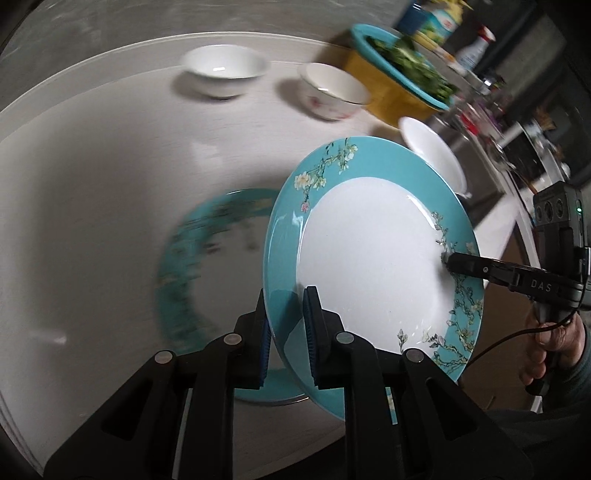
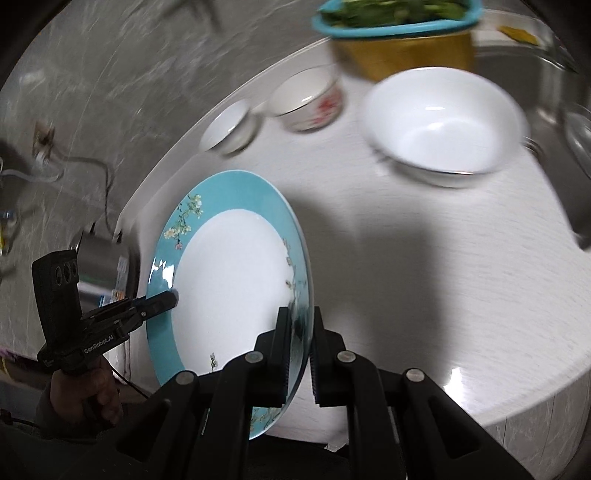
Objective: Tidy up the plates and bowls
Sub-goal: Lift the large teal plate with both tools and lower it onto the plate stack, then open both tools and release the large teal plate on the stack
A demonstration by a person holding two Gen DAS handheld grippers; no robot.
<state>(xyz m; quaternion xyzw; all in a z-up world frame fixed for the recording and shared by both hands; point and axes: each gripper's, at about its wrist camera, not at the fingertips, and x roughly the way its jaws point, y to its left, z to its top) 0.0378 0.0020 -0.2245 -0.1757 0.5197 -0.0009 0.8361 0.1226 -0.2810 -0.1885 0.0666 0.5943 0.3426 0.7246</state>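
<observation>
A teal-rimmed plate with flower sprigs (image 1: 369,251) (image 2: 232,280) hangs tilted above the round white table (image 1: 92,166) (image 2: 443,258). My left gripper (image 1: 287,295) (image 2: 171,297) is shut on one side of its rim. On the opposite rim my right gripper (image 2: 301,312) (image 1: 448,260) is shut too. A second, matching teal plate (image 1: 184,266) lies flat on the table under the held one, blurred. At the far side stand a plain white bowl (image 1: 225,72) (image 2: 229,127), a flowered bowl (image 1: 332,90) (image 2: 308,99) and a larger white bowl (image 1: 432,155) (image 2: 443,125).
A teal basin of greens (image 1: 399,62) (image 2: 395,18) rests on a yellow container (image 2: 406,55) at the table's far edge. Bottles (image 1: 439,18) and clutter fill a counter behind. A person's hand (image 1: 554,343) (image 2: 85,391) grips each tool. Grey marbled floor surrounds the table.
</observation>
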